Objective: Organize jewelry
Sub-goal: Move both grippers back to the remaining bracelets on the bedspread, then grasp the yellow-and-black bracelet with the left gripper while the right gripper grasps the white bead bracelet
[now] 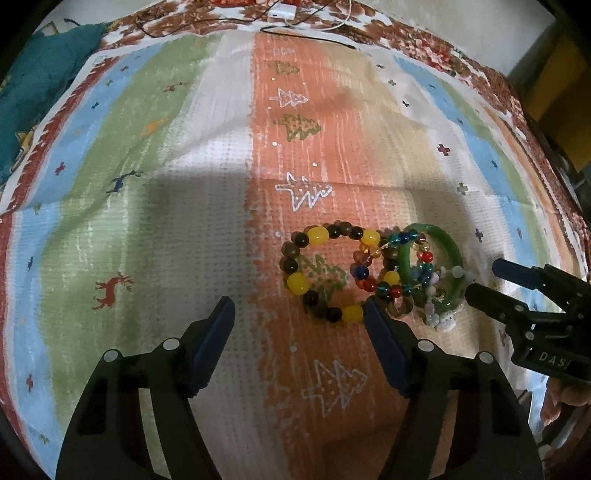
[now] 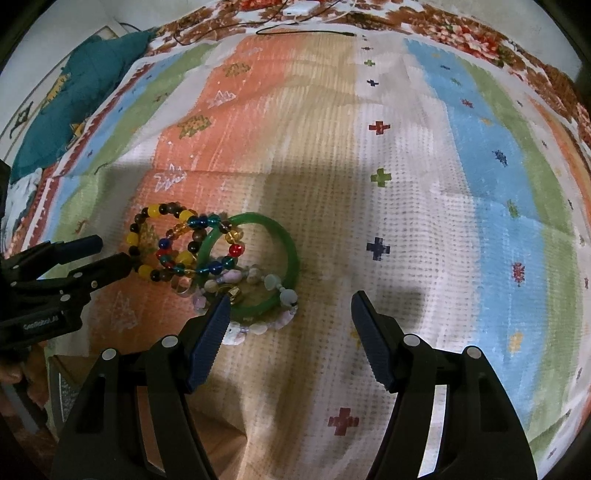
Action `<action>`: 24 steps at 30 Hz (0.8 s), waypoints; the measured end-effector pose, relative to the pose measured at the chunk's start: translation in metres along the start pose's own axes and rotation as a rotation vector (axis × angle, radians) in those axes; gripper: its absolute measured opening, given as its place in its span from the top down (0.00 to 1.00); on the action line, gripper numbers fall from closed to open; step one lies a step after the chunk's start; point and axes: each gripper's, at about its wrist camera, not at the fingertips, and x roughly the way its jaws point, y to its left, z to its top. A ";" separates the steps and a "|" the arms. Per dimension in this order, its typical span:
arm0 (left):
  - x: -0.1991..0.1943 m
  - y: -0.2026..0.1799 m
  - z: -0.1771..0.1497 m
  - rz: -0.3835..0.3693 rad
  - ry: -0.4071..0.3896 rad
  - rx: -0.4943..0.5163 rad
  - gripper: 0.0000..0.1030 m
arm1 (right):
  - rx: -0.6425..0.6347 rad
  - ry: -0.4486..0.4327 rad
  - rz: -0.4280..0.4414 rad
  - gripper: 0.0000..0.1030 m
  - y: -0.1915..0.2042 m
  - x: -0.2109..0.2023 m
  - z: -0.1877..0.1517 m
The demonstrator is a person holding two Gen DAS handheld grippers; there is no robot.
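Several bracelets lie overlapped in a heap on the striped cloth. A yellow and dark bead bracelet is on the left. A bracelet of mixed glass beads overlaps it and the green bangle. A pale bead bracelet lies partly under the bangle. My left gripper hangs open just short of the yellow beads, with nothing between its fingers. My right gripper is open too, and its left finger covers part of the pale bracelet.
A teal cushion lies at the cloth's far left corner. A white box with cables sits past the far edge. A person's hand holds the right gripper. Broad stretches of the cloth carry no objects.
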 end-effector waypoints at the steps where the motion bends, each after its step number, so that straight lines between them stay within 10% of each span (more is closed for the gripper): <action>1: 0.001 0.001 0.000 -0.001 0.003 -0.003 0.33 | -0.003 0.003 0.001 0.35 0.000 0.001 0.000; 13: 0.013 0.008 0.004 0.037 0.014 0.001 0.55 | 0.003 0.030 0.025 0.67 -0.002 0.012 -0.002; 19: 0.014 0.011 0.005 0.050 0.022 -0.004 0.89 | -0.003 0.029 0.054 0.86 -0.001 0.010 -0.004; 24: 0.013 0.014 0.004 0.044 0.024 -0.008 0.91 | -0.020 0.033 0.052 0.89 0.001 0.010 -0.004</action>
